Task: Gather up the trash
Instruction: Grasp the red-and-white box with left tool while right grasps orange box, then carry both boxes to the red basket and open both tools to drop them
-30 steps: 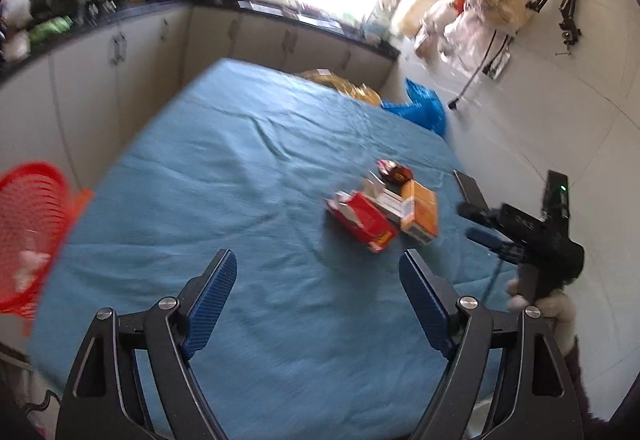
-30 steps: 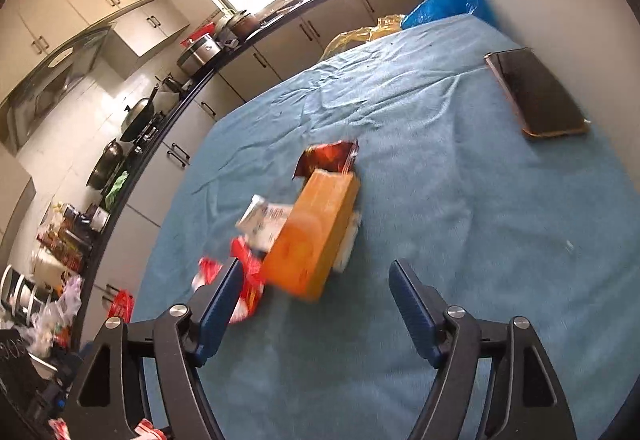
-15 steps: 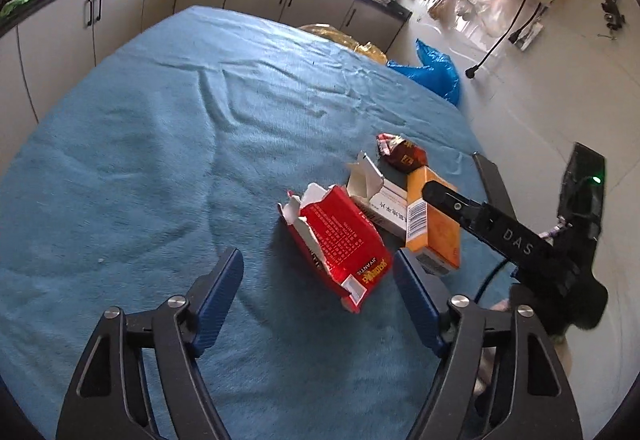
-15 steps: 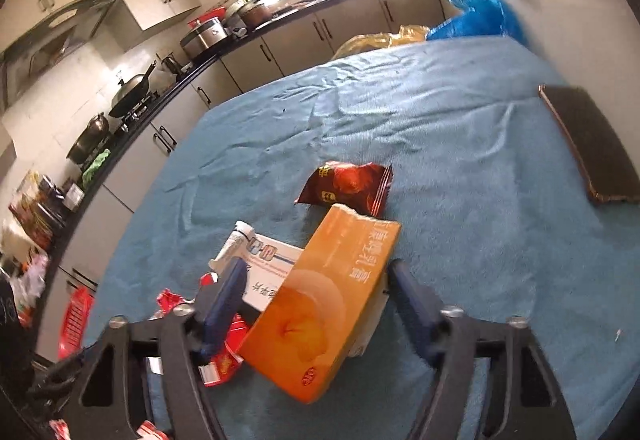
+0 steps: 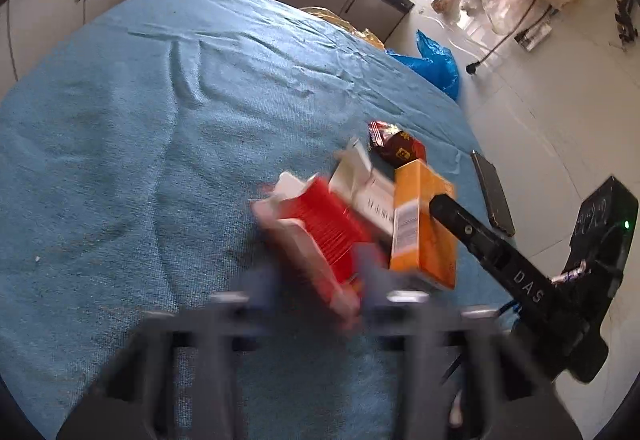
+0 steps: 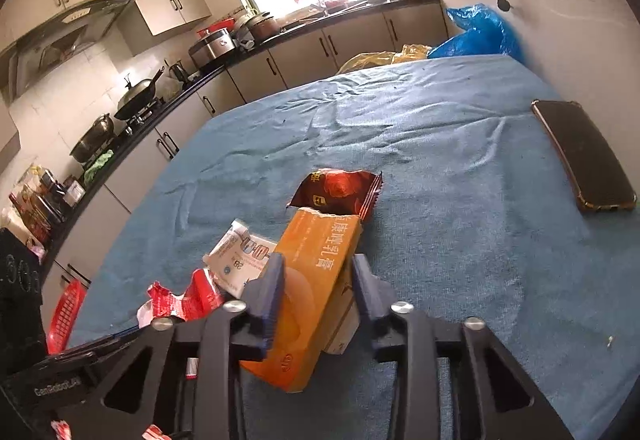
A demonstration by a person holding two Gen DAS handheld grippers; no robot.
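1. Plainly, from the left wrist view, the left gripper [image 5: 320, 292] had just been closing on the red carton [image 5: 320, 236]; its blurred jaws stood on either side of the carton's near end and seemed pressed against it. The carton's long axis ran away from the jaws and up to the left across the blue cloth [image 5: 160, 159] on the table.
2. Just right of it lay the white box [image 5: 370, 191], then the orange box [image 5: 420, 224], with the dark snack wrapper [image 5: 396, 145] beyond them. One finger of the right gripper [image 5: 468, 228] lay against the orange box's right side.
3. To the left the cloth was bare and wide, which looked like the freest way to lift out; on the right the phone [image 5: 494, 195] lay near the table edge.
4. From the right wrist view, the right gripper [image 6: 318, 280] pinched the orange box [image 6: 316, 280] across its narrow width, the jaws having just eased a little wider. The box pointed straight ahead, its torn far end touching the snack wrapper [image 6: 340, 189].
5. Left of it sat the white box [image 6: 240, 260] and the crumpled red carton [image 6: 180, 300]; a red basket [image 6: 66, 314] stood below the table's left edge, likely where the trash belonged.
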